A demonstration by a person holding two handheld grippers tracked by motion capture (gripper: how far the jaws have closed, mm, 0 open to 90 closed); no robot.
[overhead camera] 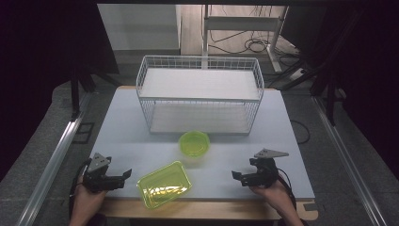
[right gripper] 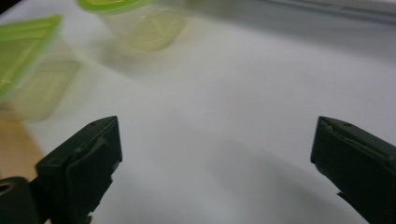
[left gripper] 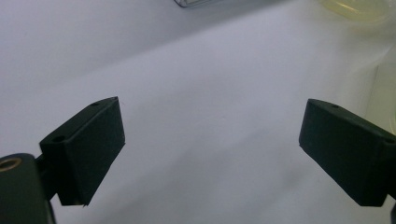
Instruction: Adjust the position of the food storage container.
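Grippers were both parked near the front edge of the white table (overhead camera: 291, 141), one in each hand, pointing inward at each other. Left gripper (overhead camera: 126, 175) had its jaws spread wide with nothing between them, just bare tabletop in its own view. Right gripper (overhead camera: 235, 175) was the same deal, jaws wide apart and empty.

Between them sat the rectangular green container (overhead camera: 164, 184), a see-through lime tub tilted a bit, just beside the left gripper's tips and not touching them. The round green container (overhead camera: 194, 143) was further back, near the middle of the table, right in front of the white wire rack (overhead camera: 200, 94) with its two shelves.

As for brands or labels, I couldn't read any writing on the tubs, rack or grippers; anything printed was too small or blurred to make out.
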